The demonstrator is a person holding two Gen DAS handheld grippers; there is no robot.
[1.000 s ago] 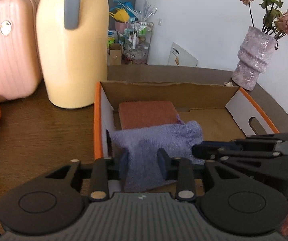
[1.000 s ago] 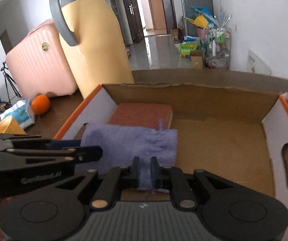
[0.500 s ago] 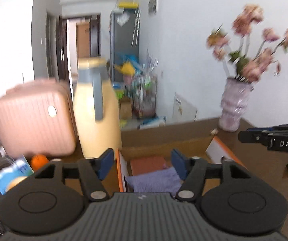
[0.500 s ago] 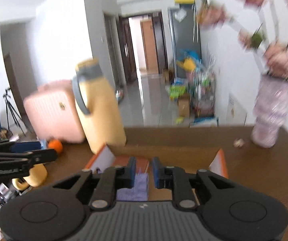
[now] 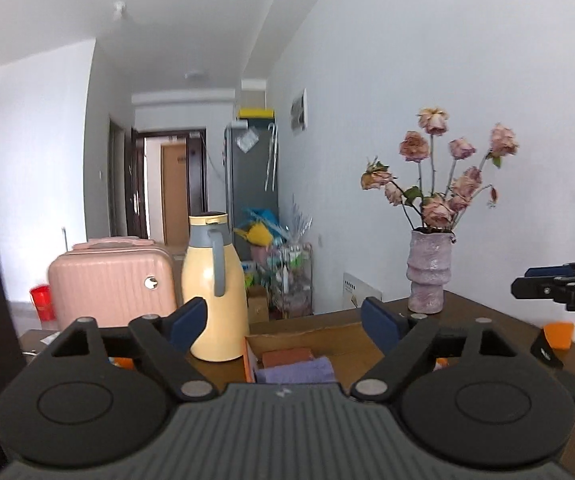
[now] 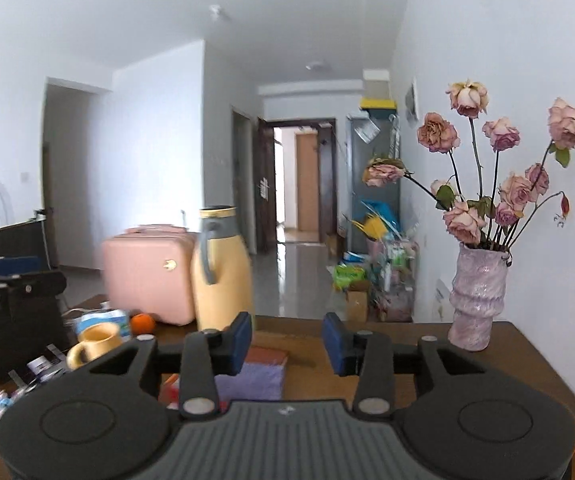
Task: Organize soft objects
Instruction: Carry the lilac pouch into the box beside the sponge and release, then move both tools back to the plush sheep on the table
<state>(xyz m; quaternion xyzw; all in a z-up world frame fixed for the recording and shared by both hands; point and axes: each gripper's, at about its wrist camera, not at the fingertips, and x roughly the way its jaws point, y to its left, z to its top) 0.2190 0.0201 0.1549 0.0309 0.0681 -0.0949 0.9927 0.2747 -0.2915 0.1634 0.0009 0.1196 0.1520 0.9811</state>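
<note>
A folded purple towel (image 5: 295, 373) lies in the open cardboard box (image 5: 307, 333), against a folded rust-orange cloth (image 5: 287, 356) behind it. Both show again in the right wrist view, the purple towel (image 6: 251, 381) and the rust-orange cloth (image 6: 268, 354). My left gripper (image 5: 283, 322) hangs well above and back from the box, jaws opening wide, nothing between them. My right gripper (image 6: 287, 342) is likewise raised and pulled back, jaws opening, with nothing held. Each gripper appears at the edge of the other's view: the right gripper (image 5: 559, 292), the left gripper (image 6: 15, 284).
A yellow jug (image 5: 215, 292) and a pink suitcase (image 5: 111, 284) stand left of the box. A vase of dried roses (image 5: 427, 276) stands at the table's far right. A yellow mug (image 6: 95, 342), an orange (image 6: 143, 322) and small clutter sit at the left.
Both grippers let go of the purple towel, which now lies in the box. Both have lifted, pulled back and levelled out, and their jaws have spread apart.
</note>
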